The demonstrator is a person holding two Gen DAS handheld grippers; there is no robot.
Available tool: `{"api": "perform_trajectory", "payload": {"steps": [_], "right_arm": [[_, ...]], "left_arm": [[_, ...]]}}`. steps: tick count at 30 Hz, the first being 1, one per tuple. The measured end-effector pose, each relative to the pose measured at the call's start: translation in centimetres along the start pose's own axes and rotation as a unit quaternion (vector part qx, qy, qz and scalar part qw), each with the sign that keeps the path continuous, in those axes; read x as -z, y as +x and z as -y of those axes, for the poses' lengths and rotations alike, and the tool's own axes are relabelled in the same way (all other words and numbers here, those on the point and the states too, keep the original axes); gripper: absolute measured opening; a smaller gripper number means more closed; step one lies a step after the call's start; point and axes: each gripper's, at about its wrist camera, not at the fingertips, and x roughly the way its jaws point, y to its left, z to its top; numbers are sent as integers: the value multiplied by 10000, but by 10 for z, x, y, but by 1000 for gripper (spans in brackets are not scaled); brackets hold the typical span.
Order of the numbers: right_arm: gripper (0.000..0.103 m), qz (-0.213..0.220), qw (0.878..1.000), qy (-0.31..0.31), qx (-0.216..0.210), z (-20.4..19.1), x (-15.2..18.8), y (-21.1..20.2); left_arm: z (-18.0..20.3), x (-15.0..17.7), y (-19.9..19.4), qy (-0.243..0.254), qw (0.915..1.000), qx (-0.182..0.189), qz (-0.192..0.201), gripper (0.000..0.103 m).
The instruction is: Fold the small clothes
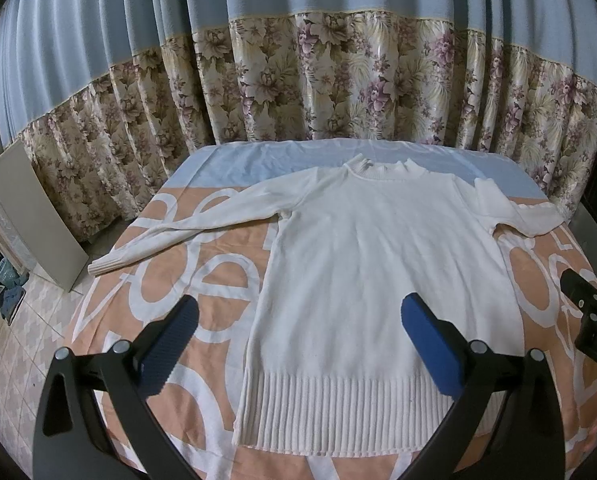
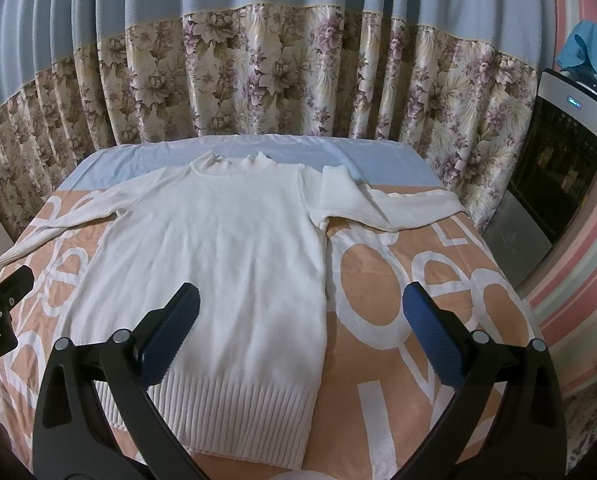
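A white knit sweater (image 1: 378, 264) lies flat, collar away from me, on a table with an orange-and-white cloth (image 1: 202, 280). Its left sleeve (image 1: 170, 236) stretches out to the left; its right sleeve (image 1: 514, 212) is folded back near the shoulder. My left gripper (image 1: 298, 320) is open and empty above the ribbed hem, near its left side. In the right wrist view the sweater (image 2: 218, 248) lies centre-left. My right gripper (image 2: 302, 312) is open and empty above the sweater's right edge. The right gripper's body shows at the left wrist view's right edge (image 1: 594, 312).
A blue and floral curtain (image 1: 298, 80) hangs behind the table. A grey board (image 1: 38, 216) leans at the left over a tiled floor. A dark appliance (image 2: 554, 168) stands at the right beside a striped wall (image 2: 578, 264).
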Motion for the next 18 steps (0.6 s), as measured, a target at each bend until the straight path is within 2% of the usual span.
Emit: {"api": "perform_trajectory", "payload": {"steps": [8,14,16,18], "right_arm": [[100,-33,10000,-11,0,0,-3,-1],[100,-118,9999,-2,-37,-2,2,17],[100,-428,9991,-77,11,2,1,21],[100,-495,9987,-100,25,5,2,27]], "left_arm": [[1,0,2,16,10000,4,-25,101],[2,-3,13,8,9999,84,-127,101],[4,-6,19,23,9998,99,-162,101],[7,-6,26,77,9998,79,-167,101]]}}
